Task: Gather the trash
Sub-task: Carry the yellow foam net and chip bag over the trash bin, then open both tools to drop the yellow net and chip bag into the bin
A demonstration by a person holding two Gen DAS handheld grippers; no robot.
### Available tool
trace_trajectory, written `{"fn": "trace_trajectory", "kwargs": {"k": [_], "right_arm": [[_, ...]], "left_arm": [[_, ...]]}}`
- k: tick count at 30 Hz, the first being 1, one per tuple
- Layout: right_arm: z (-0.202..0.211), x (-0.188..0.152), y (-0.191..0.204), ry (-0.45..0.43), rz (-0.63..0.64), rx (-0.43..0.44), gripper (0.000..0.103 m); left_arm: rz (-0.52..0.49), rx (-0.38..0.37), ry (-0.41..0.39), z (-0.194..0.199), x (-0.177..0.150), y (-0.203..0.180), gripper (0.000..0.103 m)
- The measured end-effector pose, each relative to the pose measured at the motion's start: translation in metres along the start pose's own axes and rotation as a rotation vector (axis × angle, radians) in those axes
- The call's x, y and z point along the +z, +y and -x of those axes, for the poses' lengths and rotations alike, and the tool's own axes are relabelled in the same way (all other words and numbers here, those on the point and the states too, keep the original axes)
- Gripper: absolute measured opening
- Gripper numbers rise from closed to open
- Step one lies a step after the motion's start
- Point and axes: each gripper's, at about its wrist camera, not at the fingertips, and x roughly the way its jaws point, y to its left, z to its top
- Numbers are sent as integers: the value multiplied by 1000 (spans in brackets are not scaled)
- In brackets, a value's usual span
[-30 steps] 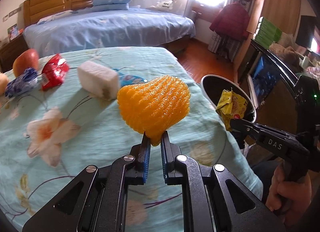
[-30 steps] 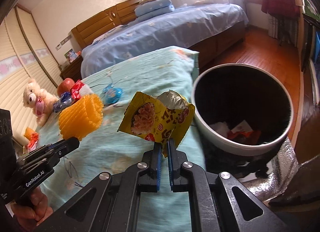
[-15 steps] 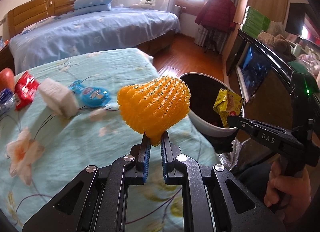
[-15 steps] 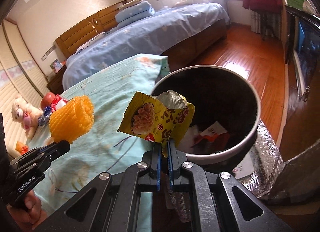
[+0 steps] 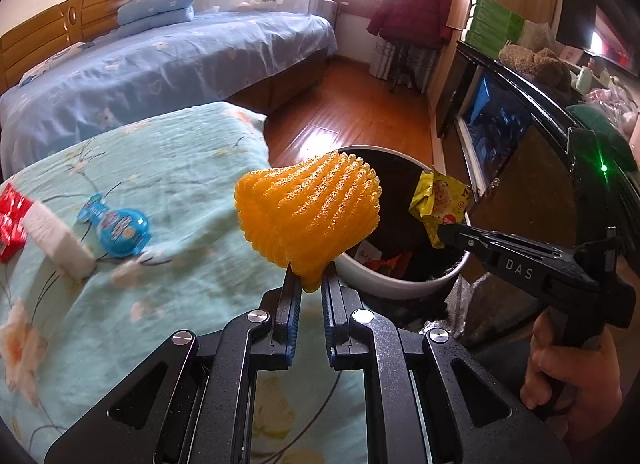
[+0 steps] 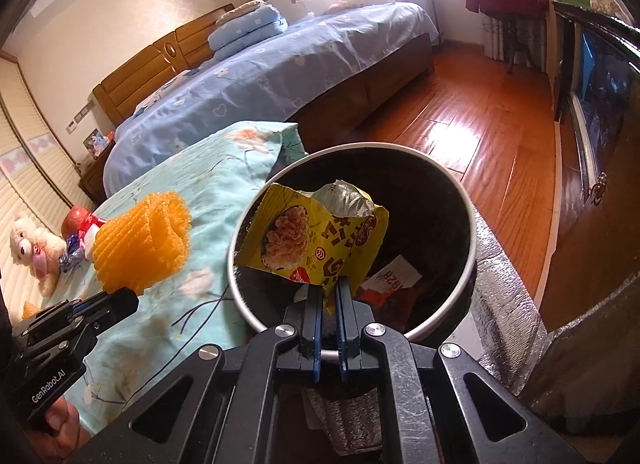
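My left gripper [image 5: 308, 284] is shut on an orange foam fruit net [image 5: 308, 212], held up over the bed's edge beside the round white trash bin [image 5: 384, 284]. In the right wrist view that orange net [image 6: 142, 240] hangs left of the bin [image 6: 472, 232]. My right gripper [image 6: 330, 296] is shut on a torn yellow snack wrapper [image 6: 316, 240], which hangs over the bin's dark opening. The left wrist view shows the same wrapper [image 5: 438, 204] above the bin, pinched by the right gripper [image 5: 444, 234]. Paper scraps [image 6: 392, 278] lie at the bin's bottom.
On the teal floral bedspread [image 5: 180, 168] lie a blue round packet [image 5: 122, 226], a white foam block [image 5: 56, 238] and a red wrapper [image 5: 10, 220]. A teddy bear [image 6: 34, 250] and an apple [image 6: 76, 218] sit further left. A blue bed [image 6: 280, 64], wood floor [image 6: 480, 136] and dark cabinet [image 5: 500, 116] surround.
Both grippers have swung right with their loads. The yellow wrapper now hangs over the bin's opening, and the orange net has come from over the bedspread to the bin's rim.
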Motion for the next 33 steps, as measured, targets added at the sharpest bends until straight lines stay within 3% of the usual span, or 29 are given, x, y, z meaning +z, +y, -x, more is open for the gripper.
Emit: {"fn": "trace_trajectory", "kwargs": {"k": [33], "right_arm": [[-26,25,-38,30,-67,-10,6]], "left_arm": [[-35,-18,69,-54,34,-37,10]]}}
